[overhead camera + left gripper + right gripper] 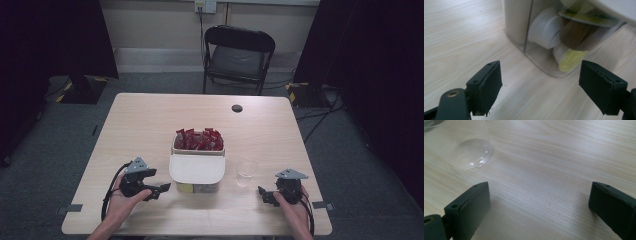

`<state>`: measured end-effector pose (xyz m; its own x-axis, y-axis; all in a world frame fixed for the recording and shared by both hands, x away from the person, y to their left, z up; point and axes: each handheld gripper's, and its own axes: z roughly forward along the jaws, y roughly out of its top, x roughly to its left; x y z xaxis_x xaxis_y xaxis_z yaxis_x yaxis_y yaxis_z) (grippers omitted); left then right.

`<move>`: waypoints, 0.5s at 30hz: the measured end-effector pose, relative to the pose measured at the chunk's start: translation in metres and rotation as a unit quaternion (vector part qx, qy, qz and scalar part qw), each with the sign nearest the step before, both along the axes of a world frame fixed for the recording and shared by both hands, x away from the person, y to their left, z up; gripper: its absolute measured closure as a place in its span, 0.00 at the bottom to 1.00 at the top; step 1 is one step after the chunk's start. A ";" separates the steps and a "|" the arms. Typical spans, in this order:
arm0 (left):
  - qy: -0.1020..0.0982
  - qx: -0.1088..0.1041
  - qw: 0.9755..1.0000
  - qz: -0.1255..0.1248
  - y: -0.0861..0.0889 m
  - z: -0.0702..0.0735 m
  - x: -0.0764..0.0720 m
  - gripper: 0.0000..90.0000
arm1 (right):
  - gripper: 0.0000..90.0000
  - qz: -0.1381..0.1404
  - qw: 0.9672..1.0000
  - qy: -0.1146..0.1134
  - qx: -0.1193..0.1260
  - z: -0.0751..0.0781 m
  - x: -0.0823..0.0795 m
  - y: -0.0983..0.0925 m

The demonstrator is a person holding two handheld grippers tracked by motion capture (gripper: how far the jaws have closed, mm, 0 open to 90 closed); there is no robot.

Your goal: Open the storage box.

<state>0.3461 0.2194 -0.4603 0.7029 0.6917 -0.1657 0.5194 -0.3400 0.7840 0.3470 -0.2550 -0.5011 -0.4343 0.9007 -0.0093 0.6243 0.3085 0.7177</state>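
High view: one clear box (197,170), red packets at back, white lid over front; one clear cup (245,172) just right. Left gripper (159,190) and right gripper (264,194) both wide, empty.

Left gripper view: two pods (546,28) visible inside.

Right gripper view: cup light, easily tipped by jaw.

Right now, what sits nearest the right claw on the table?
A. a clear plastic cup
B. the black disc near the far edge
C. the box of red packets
A: the clear plastic cup stands just ahead of the right claw, between it and the box.
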 end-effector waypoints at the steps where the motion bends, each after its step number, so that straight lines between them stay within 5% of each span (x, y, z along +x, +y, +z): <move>1: -0.001 -0.004 1.000 -0.005 -0.003 0.002 -0.001 0.20 | 0.04 0.000 1.000 0.000 0.000 0.000 0.000 0.000; 7: -0.002 -0.006 1.000 -0.021 -0.009 0.003 -0.001 0.20 | 0.04 0.001 1.000 -0.001 -0.002 0.000 0.000 0.000; 15: 0.009 -0.039 0.999 -0.034 -0.014 0.006 0.001 0.20 | 0.04 -0.004 1.000 -0.002 -0.001 0.000 -0.002 0.000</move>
<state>0.3475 0.2050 -0.4547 0.7441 0.6271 -0.2304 0.5121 -0.3139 0.7995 0.3452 -0.2552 -0.5013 -0.4266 0.9043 -0.0139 0.6236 0.3052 0.7197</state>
